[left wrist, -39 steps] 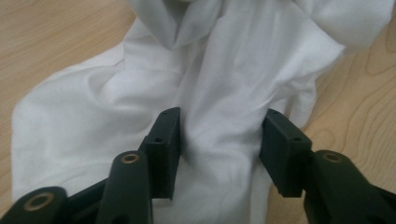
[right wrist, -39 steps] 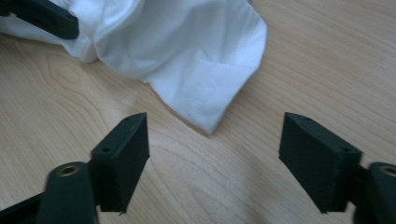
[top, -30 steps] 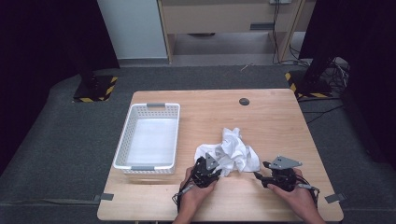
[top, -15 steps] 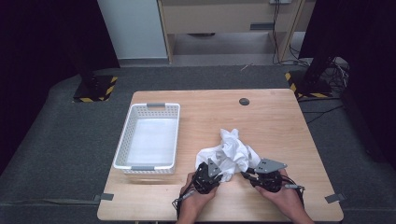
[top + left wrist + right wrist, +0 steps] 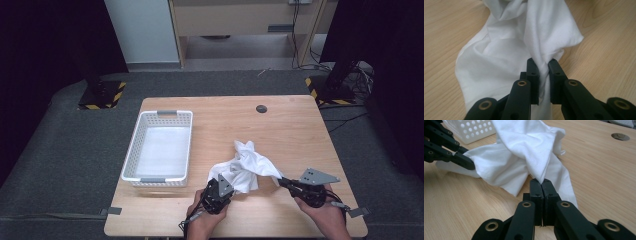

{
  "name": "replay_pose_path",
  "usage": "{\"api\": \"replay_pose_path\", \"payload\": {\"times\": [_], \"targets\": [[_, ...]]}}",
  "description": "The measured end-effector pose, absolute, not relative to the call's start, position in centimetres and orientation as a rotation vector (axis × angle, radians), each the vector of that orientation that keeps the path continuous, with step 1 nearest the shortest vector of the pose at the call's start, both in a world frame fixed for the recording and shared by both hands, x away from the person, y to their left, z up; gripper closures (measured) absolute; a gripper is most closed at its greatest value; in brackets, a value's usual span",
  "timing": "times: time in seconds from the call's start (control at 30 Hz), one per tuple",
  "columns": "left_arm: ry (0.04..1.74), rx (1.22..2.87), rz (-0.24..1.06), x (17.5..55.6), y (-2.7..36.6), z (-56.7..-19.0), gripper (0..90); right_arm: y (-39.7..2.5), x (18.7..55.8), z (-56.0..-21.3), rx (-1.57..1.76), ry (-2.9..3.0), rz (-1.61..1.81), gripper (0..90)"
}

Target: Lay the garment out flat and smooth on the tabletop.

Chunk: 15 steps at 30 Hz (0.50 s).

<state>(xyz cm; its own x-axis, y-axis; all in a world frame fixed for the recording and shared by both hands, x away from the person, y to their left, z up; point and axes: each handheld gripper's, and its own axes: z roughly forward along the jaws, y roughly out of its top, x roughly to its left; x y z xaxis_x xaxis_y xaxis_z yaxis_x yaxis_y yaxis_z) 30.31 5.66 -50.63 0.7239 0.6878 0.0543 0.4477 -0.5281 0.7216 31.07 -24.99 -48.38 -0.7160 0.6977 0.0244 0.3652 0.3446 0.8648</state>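
**High view: white cloth pinched at two ends near the worktop's front edge**

High view shows the white cloth (image 5: pixel 246 165) crumpled on the worktop (image 5: pixel 290 130), toward 6 o'clock from its middle. The left gripper (image 5: pixel 226 181) meets the cloth's near edge at about 7 o'clock of the heap; the right gripper (image 5: pixel 281 181) meets a drawn-out corner at about 4 o'clock.

Left gripper view has the jaws closed on a bunched fold of the cloth (image 5: pixel 519 47), a narrow gap between them packed with fabric, the rest of the heap spreading up toward 12 o'clock. Right gripper view has the jaws pressed nearly flat together on a thin corner of the cloth (image 5: pixel 524 152), which rises from their tips toward 12 o'clock; the left gripper (image 5: pixel 472 165) sits at 10 o'clock there, its tips in the fabric.

The worktop is pale wood with a dark round grommet (image 5: pixel 261 108) near its far edge. Around it lies grey carpet, with a wooden desk at the back and dark stands at both sides.

A white basket (image 5: pixel 159 148) stands at 9 o'clock of the cloth, apart from it. Nothing lies between the cloth and the basket.
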Motion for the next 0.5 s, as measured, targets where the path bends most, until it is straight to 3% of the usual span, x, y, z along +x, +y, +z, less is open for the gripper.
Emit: {"api": "replay_pose_path", "payload": {"times": [0.5], "targets": [[0.832,2.183,0.389,30.7,5.4,-50.6,82.4,-28.0,31.8,-49.7,1.103,2.241,1.29,88.1]]}}
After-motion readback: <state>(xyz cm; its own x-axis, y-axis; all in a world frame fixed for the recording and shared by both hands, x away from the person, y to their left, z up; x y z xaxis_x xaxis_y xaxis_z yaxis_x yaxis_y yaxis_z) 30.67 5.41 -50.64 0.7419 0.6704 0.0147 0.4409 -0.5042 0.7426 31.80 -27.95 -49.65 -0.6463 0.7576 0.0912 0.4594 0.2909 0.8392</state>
